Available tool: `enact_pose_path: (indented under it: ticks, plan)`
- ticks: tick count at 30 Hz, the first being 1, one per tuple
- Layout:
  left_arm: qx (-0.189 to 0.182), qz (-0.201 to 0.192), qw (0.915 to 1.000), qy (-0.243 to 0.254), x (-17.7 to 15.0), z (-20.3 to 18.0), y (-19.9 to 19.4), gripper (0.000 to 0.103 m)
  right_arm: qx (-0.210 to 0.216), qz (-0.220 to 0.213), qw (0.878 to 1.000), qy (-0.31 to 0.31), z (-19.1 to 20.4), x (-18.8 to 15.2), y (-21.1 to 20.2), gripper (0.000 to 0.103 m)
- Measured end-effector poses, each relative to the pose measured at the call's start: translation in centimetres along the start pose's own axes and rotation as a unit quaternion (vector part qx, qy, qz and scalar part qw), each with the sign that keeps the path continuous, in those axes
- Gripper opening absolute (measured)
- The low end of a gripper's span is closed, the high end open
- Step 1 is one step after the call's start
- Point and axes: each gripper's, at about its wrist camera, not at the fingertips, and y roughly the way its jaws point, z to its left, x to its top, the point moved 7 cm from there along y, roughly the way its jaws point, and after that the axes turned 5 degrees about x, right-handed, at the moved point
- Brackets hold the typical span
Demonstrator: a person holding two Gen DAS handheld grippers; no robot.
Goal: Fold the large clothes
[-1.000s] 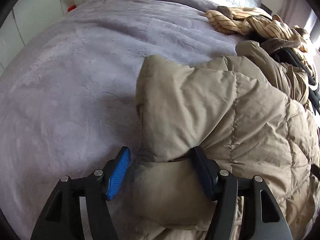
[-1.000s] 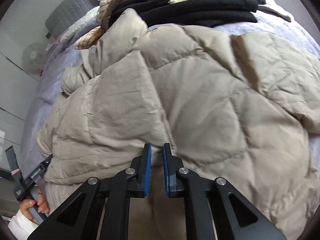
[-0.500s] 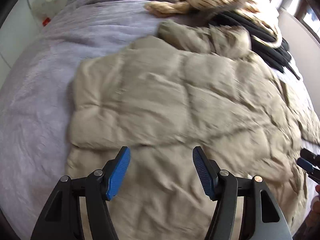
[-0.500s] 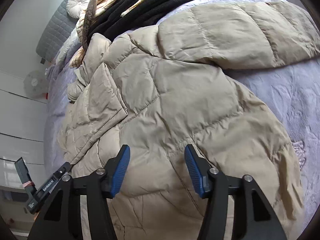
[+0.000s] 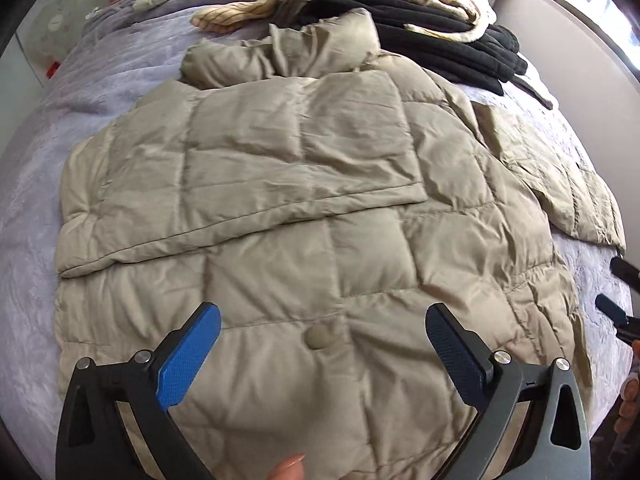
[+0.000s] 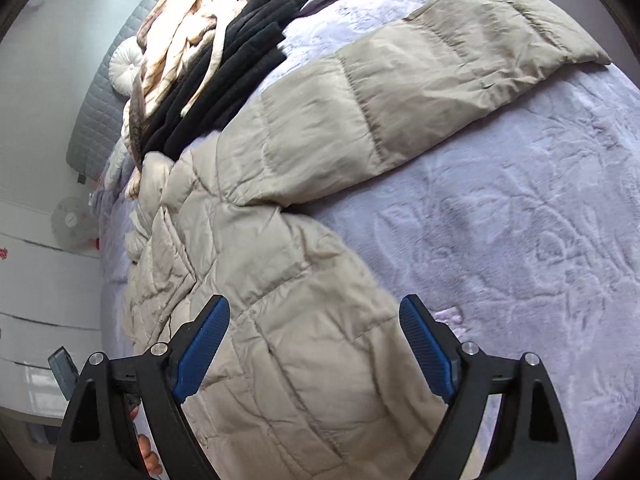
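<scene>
A beige quilted puffer jacket (image 5: 304, 208) lies spread on the lilac bed cover (image 5: 36, 184), one sleeve folded flat across its body. Its other sleeve (image 6: 420, 80) stretches out to the right over the cover. My left gripper (image 5: 322, 328) hovers above the jacket's lower part near a snap button (image 5: 319, 337), its jaws opening wide with nothing pressed between the blue pads. My right gripper (image 6: 314, 322) hangs over the jacket's hem edge (image 6: 304, 344), jaws also opening and clear of the cloth. The right gripper's tips (image 5: 618, 300) show at the left wrist view's right edge.
A pile of black (image 5: 436, 36) and cream striped clothes (image 5: 256, 8) lies at the far end of the bed, beside the jacket's collar. A round white cushion (image 6: 126, 66) and grey headboard (image 6: 92, 128) stand behind. A white wall and a fan (image 6: 70, 220) flank the bed's left side.
The left gripper let go of the folded sleeve, and the right gripper went from shut to open. Both swung right across the jacket; the sleeve now lies flat over the body.
</scene>
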Motion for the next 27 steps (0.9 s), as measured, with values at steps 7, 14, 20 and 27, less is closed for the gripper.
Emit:
enact_pose_path:
  ticks: [7,14,20,27]
  plan:
    - [0.003,0.023,0.9997,-0.003,0.1,-2.9,1.1,0.102,-0.006,-0.053,0.997,0.057,-4.8,4.9,-1.7,0.089]
    - [-0.004,0.04,0.9992,0.002,0.2,-5.0,1.8,0.102,0.024,-0.07,0.986,0.152,-10.5,10.8,-1.6,0.089]
    - [0.003,0.033,0.9994,0.007,1.2,-6.4,1.8,0.102,0.074,-0.1,0.964,0.233,-14.1,15.0,-0.6,0.089]
    - [0.003,0.03,0.9995,0.012,2.2,-6.8,1.9,0.102,0.141,-0.103,0.932,0.316,-14.8,17.0,1.2,0.03]
